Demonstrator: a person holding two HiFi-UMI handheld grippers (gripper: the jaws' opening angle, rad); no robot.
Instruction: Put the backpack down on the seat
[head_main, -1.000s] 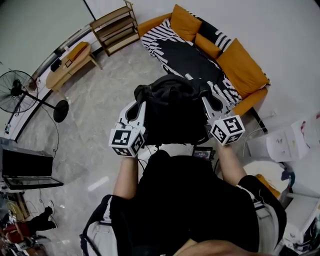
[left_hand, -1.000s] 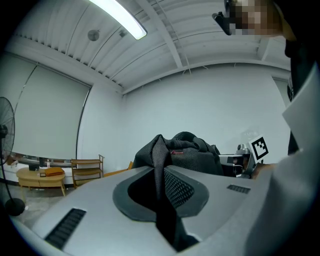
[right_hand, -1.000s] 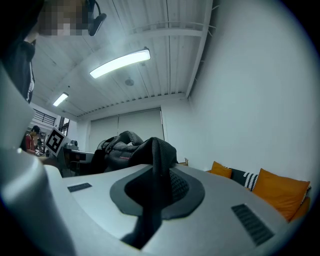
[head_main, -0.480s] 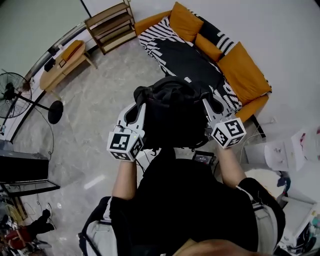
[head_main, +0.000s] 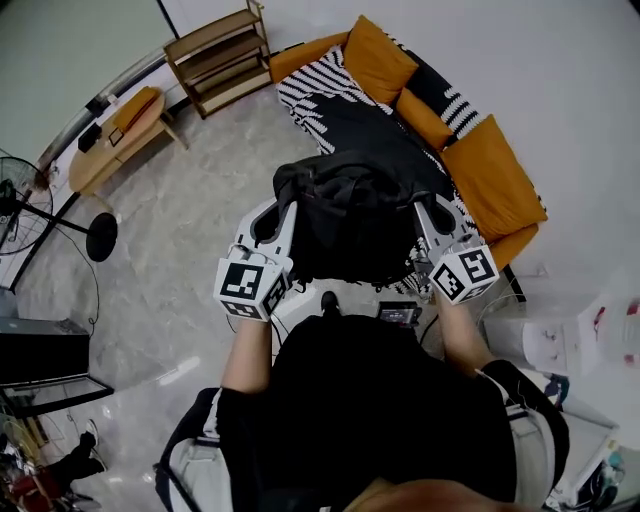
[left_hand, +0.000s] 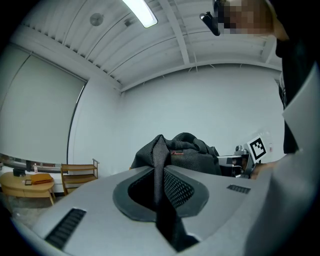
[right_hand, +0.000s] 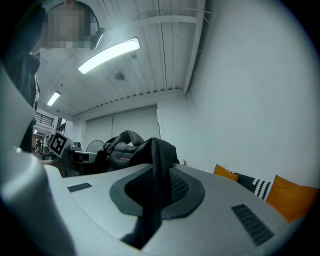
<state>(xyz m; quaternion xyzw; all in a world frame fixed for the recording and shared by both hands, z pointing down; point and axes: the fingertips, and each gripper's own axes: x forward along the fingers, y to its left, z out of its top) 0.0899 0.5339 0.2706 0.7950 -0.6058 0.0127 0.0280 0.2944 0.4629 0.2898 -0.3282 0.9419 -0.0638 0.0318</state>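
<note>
Pale marble floor lying underneath; orange sofa with striped throw sitting ahead at right, wooden shelf standing beside its far end. Am holding black backpack up in air between both grippers, its bulk showing over near end of sofa seat. Left gripper jaws clenching on dark mesh strap; right gripper jaws clenching on second strap.
</note>
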